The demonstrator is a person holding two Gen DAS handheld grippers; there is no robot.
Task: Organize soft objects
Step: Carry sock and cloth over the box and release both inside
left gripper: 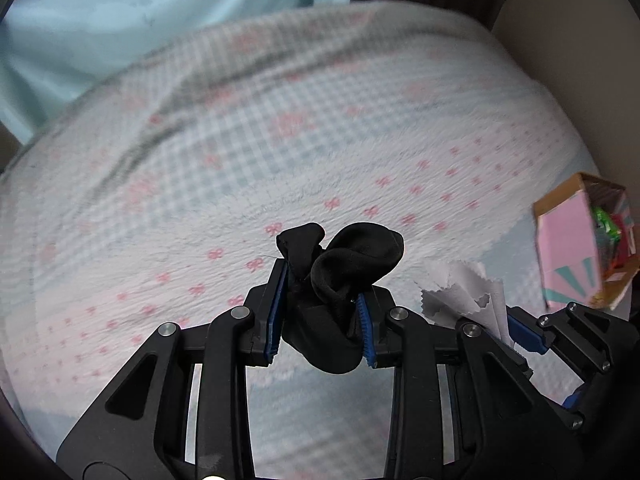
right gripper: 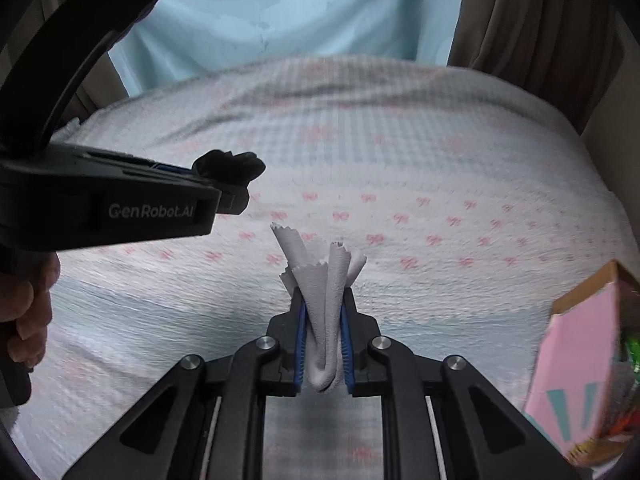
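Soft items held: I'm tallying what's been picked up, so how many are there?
2: a black sock in the left hand-held gripper, a grey cloth in the right hand-held gripper. The box's contents are unclear.

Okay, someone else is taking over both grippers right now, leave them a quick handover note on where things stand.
Left gripper: shut on a bunched black cloth, held clear of the bed.
Right gripper: shut on a folded pale grey cloth with zigzag edges, also held clear of the bed.
The pink cardboard box, open and already holding colourful items, sits on the bedspread to the right.
Done: both cloths picked up.
Left: probably putting them away, perhaps in the box; no other loose soft items are in view.
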